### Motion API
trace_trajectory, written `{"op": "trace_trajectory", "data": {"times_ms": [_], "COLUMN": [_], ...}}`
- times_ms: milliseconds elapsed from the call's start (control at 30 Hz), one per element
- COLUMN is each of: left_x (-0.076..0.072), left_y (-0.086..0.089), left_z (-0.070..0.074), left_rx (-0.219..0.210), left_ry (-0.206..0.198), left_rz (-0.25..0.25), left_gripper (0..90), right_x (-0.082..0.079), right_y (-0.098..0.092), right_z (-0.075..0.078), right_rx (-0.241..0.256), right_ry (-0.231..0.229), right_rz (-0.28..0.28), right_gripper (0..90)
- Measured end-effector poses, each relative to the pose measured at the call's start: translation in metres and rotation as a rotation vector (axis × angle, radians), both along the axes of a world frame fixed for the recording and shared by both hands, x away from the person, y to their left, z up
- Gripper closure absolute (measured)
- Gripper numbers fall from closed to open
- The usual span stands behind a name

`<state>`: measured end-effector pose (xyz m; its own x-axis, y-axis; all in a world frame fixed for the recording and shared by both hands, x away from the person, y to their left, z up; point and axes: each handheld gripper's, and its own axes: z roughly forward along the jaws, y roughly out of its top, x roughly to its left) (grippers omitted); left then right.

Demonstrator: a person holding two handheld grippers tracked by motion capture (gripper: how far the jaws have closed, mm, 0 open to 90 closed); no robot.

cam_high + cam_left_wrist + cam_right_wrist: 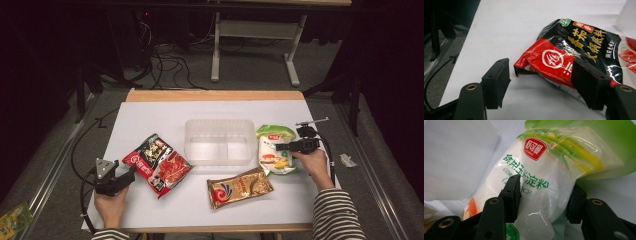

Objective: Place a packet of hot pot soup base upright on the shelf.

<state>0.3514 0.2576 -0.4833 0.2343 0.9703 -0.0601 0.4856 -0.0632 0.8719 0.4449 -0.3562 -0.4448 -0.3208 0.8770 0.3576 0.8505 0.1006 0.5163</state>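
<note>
We judge nothing packed yet: the bin (220,141) is empty, our right hand-held gripper (544,197) pinches the starch bag (554,170), and the left hand-held gripper (541,82) gapes at the red packet (574,52).

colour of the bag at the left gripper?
Black and red bag with gold lettering; clearest in the left gripper view.

Red-and-black packet (156,164) with gold lettering; green-and-white bag (544,182) bearing a red badge; gold pouch (239,187); clear tub (219,141).

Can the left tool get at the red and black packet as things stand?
Probably yes: the left tool is open, its jaws either side of the red and black packet's near corner on the table, with nothing between them.
</note>
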Motion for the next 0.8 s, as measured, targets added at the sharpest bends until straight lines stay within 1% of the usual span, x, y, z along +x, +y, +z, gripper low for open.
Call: {"op": "trace_trajectory", "data": {"times_ms": [133,167,200,233,267,300,400,500,600,667,700,800], "left_x": [0.0,0.0,0.0,0.0,0.0,0.0,0.0,0.0,0.0,0.0,0.0,0.0], "left_y": [0.0,0.0,0.0,0.0,0.0,0.0,0.001,0.001,0.001,0.001,0.001,0.001], "left_z": [0.0,0.0,0.0,0.0,0.0,0.0,0.0,0.0,0.0,0.0,0.0,0.0], "left_rx": [-0.001,-0.002,-0.002,-0.002,-0.002,-0.002,-0.002,-0.003,-0.005,-0.005,-0.005,-0.004], "left_ry": [0.0,0.0,0.001,0.001,0.001,0.001,0.0,0.0,0.001,0.003,0.003,0.002], "left_rz": [0.0,0.0,0.0,0.0,0.0,0.0,0.001,0.001,0.0,-0.002,-0.001,-0.001], "left_gripper": [31.8,31.8,31.8,31.8,31.9,31.9,31.9,31.9,31.9,31.9,31.9,31.9], "right_x": [-0.001,-0.001,-0.001,-0.001,-0.002,-0.002,-0.004,-0.007,-0.009,-0.013,-0.013,-0.016], "right_y": [0.003,0.004,0.005,0.005,0.006,0.006,0.008,0.011,0.012,0.014,0.014,0.015], "right_z": [0.004,0.004,0.005,0.005,0.006,0.006,0.008,0.012,0.013,0.016,0.016,0.02], "right_rx": [-0.017,-0.021,-0.025,-0.025,-0.029,-0.029,-0.033,-0.055,-0.063,-0.069,-0.069,-0.067], "right_ry": [-0.002,-0.006,-0.013,-0.013,-0.024,-0.024,-0.042,-0.072,-0.084,-0.103,-0.103,-0.128], "right_rz": [0.026,0.03,0.039,0.039,0.047,0.047,0.059,0.071,0.072,0.073,0.073,0.077], "right_gripper": [63.5,65.0,69.2,69.2,72.8,72.8,77.4,80.9,82.0,83.4,83.4,84.5]}}
